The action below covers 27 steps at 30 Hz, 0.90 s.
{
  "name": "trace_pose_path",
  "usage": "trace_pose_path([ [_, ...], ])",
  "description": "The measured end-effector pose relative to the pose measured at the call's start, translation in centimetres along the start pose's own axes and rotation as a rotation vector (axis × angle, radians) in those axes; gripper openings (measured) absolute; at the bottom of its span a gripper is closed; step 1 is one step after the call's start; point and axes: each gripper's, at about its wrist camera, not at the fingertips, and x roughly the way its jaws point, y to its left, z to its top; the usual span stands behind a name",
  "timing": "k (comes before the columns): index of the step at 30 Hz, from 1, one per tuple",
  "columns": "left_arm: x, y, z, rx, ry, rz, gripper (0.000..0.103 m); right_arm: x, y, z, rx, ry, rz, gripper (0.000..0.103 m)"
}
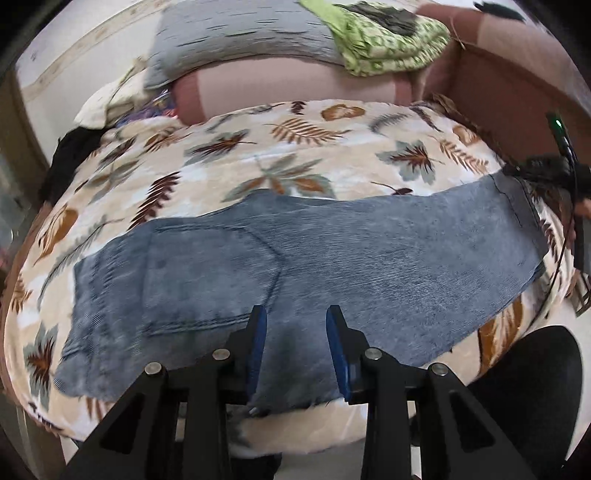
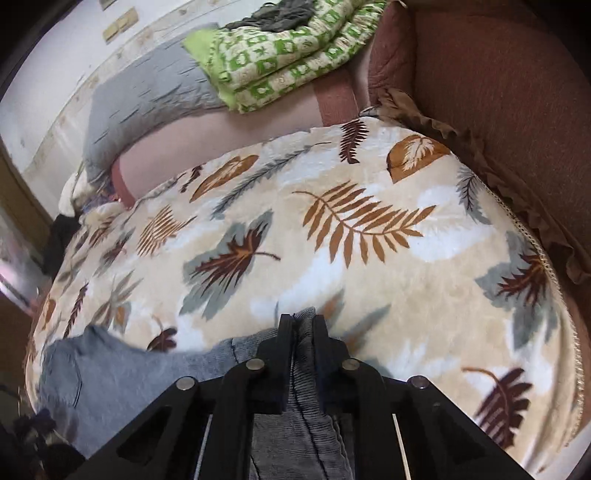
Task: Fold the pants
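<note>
Through my left wrist camera I look down on the pants, blue-grey and ribbed, spread flat across a leaf-printed blanket that covers the bed or couch surface. They run from the waist end at the lower left of the view to a hemmed leg end at the far right, and one edge reaches down under my tool. My left gripper hangs above that near edge with its blue-padded fingers partly apart; cloth shows in the gap behind them, but the pads are not pressing on it, so I read this tong as holding nothing. At the far right edge a dark piece of gear with a small green light sits by the leg end of the pants, too blurred for me to make out clearly. Behind the blanket lie a pinkish bolster, a grey pillow and a folded green-patterned cloth. Through my right wrist camera the right gripper has its black fingers drawn almost together, with a fold of the pants pinched between them; the ribbed fabric comes up through the narrow slot and trails back towards the camera. The rest of the garment lies to the lower left on the blanket, blurred. A brown upholstered side rises on the right, touching the blanket's frilled edge.
</note>
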Motion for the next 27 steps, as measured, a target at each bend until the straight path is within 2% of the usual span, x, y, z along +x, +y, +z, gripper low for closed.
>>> trace_pose_path([
  [3, 2.2, -0.9, -0.2, 0.011, 0.034, 0.03, 0.034, 3.3, -1.3, -1.1, 0.039, 0.089, -0.045, 0.012],
  [4, 2.8, -0.7, -0.5, -0.002, 0.053, 0.035, 0.034, 3.7, -1.7, -1.5, 0.058, 0.095, -0.044, 0.018],
  [6, 4.0, -0.1, -1.1, -0.023, 0.105, 0.042, 0.034, 2.6, -2.2, -2.0, 0.103, 0.05, -0.074, 0.041],
  [7, 4.6, 0.4, -1.5, -0.039, 0.139, 0.039, 0.034, 1.7, -2.1, -2.1, 0.112, 0.021, -0.081, 0.043],
  [9, 4.8, 0.8, -2.0, -0.066, 0.147, 0.019, 0.034, -0.6, -1.1, -2.4, 0.096, -0.052, -0.075, 0.044],
  [11, 4.2, 0.6, -2.2, -0.065, 0.137, 0.016, 0.034, -2.7, 1.5, -3.0, 0.043, -0.07, -0.007, 0.045],
  [14, 3.1, 1.4, -2.7, -0.109, 0.121, 0.007, 0.035, -3.5, 6.5, -4.3, -0.045, -0.017, 0.092, 0.05],
  [18, 1.6, 4.3, -2.6, -0.198, 0.097, 0.037, 0.035, -1.9, 13.6, -7.8, -0.173, 0.087, 0.163, 0.05],
  [20, 1.3, 6.0, -2.5, -0.244, 0.1, 0.07, 0.035, -0.4, 16.4, -9.8, -0.208, 0.141, 0.172, 0.05],
  [23, 1.5, 8.1, -2.4, -0.293, 0.117, 0.122, 0.035, 1.5, 18.4, -12.2, -0.216, 0.185, 0.154, 0.05],
  [27, 3.1, 8.2, -3.2, -0.267, 0.178, 0.19, 0.037, 1.9, 18.9, -14.4, -0.264, 0.193, 0.085, 0.051],
])
